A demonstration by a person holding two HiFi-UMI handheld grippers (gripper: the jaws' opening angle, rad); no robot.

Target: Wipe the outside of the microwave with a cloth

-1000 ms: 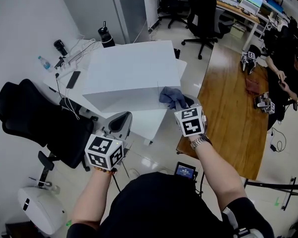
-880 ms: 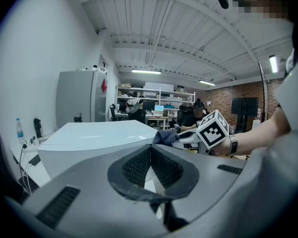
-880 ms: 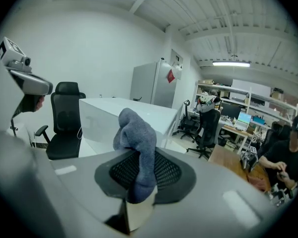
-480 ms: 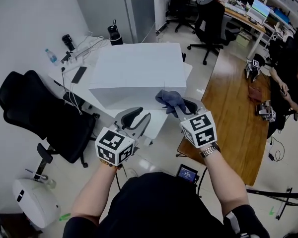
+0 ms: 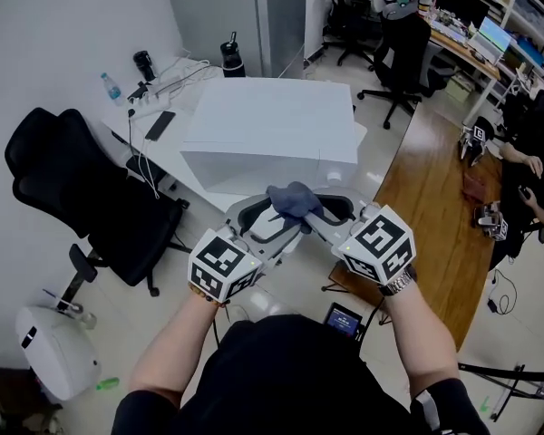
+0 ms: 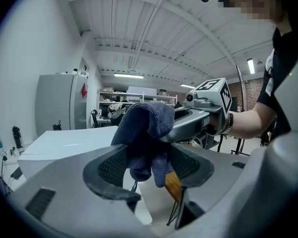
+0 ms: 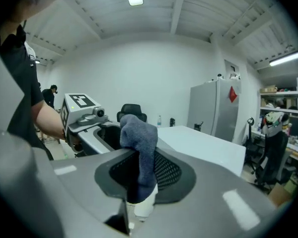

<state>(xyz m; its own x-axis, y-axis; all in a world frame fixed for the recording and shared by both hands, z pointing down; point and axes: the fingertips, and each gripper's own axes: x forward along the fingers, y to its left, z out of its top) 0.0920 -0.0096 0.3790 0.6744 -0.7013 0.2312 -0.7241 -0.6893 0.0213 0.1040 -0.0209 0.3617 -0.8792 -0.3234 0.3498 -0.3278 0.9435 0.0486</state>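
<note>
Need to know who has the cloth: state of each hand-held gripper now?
Left hand-held gripper: open, jaws just opened, cloth hanging between them unpressed.
Right hand-held gripper: closed on the cloth.

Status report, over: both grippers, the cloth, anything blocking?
Right gripper shut on cloth. Left gripper just opened, cloth hanging between jaws. Microwave ahead, way clear.

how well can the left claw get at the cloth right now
Probably yes: the left claw, its jaws just opened wide, already has the cloth hanging between them with nothing blocking; the right claw is shut on it.
</note>
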